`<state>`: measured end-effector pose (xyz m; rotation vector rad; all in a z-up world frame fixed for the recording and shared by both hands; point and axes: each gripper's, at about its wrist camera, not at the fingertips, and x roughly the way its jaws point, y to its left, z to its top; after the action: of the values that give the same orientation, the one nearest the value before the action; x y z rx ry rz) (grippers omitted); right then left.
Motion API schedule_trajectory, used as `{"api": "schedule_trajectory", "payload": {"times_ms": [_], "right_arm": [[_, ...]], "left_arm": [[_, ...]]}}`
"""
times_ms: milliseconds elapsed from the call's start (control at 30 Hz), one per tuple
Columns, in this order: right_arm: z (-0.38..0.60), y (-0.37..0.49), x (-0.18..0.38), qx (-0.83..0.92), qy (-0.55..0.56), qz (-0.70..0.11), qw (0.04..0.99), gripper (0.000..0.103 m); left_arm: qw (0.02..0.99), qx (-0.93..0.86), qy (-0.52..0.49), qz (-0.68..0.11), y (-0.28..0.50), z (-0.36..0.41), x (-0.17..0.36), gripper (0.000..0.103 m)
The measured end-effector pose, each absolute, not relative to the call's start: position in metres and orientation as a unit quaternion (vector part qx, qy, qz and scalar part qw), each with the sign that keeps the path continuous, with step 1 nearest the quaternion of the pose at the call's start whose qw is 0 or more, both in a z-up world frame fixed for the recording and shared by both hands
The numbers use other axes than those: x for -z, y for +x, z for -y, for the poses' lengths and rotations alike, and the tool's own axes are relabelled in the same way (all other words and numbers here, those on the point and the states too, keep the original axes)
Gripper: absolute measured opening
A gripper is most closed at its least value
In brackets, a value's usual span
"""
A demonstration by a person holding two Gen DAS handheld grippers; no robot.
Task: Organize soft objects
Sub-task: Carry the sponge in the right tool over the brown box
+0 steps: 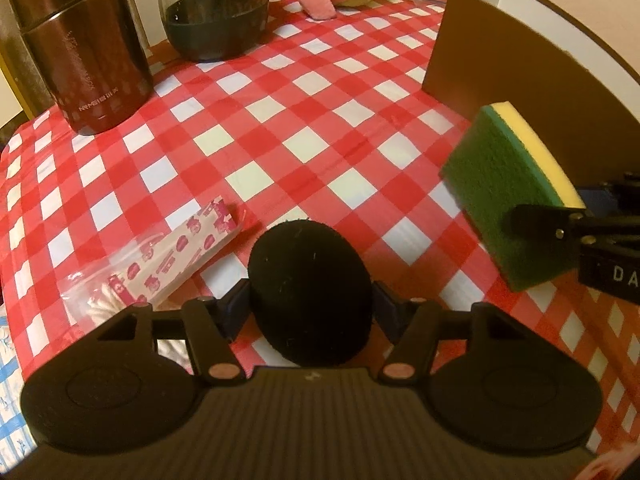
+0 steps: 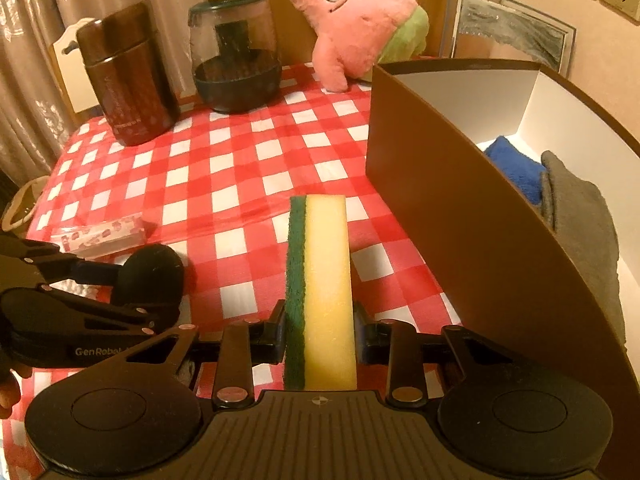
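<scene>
Sponge (image 2: 320,292) clamped upright in the right gripper (image 2: 320,336), low centre of the right wrist view; pads pressing the green scouring side at left and the yellow foam side at right. Narrow edge facing the camera, yellow foam broad, green layer a thin strip. Raised off the checked tablecloth (image 2: 224,168), just left of the brown box (image 2: 460,220).

Black round pad (image 1: 310,294) sitting between the fingers of the left gripper (image 1: 310,312), low centre of the left wrist view. Jaws spread wide, blue pads right at either flank of the black shape; cannot tell whether pressing or only alongside. Dull, fuzzy, dome-topped, flecked with lint.

Same sponge (image 1: 508,196) at right edge of the left wrist view, green face toward the camera, yellow strip along the upper edge, tilted, pinched at its lower end.

Outward from there: small printed packet (image 1: 188,248) in clear wrap lying flat on the cloth, just left of the black pad. Brown box wall curving up the right side; inside, blue cloth (image 2: 516,168) and grey cloth (image 2: 580,216) lying side by side. At the far edge of the table, pink star plush toy (image 2: 352,28) upper centre, dark glass jar (image 2: 234,56) left of it, brown canister (image 2: 126,76) further left.
</scene>
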<state>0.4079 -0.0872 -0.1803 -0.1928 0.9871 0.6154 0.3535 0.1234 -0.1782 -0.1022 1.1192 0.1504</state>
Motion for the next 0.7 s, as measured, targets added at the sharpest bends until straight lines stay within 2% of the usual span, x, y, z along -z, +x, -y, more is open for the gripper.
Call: {"api": "schedule_trajectory", "payload": {"times_ms": [700], "right_arm": [[0.136,0.341,0.130,-0.287,-0.047,-0.450,0.845,0.032]], "left_arm": [[0.866,-0.034,-0.038,-0.498,0.300,-0.088,0.118,0.062]]}}
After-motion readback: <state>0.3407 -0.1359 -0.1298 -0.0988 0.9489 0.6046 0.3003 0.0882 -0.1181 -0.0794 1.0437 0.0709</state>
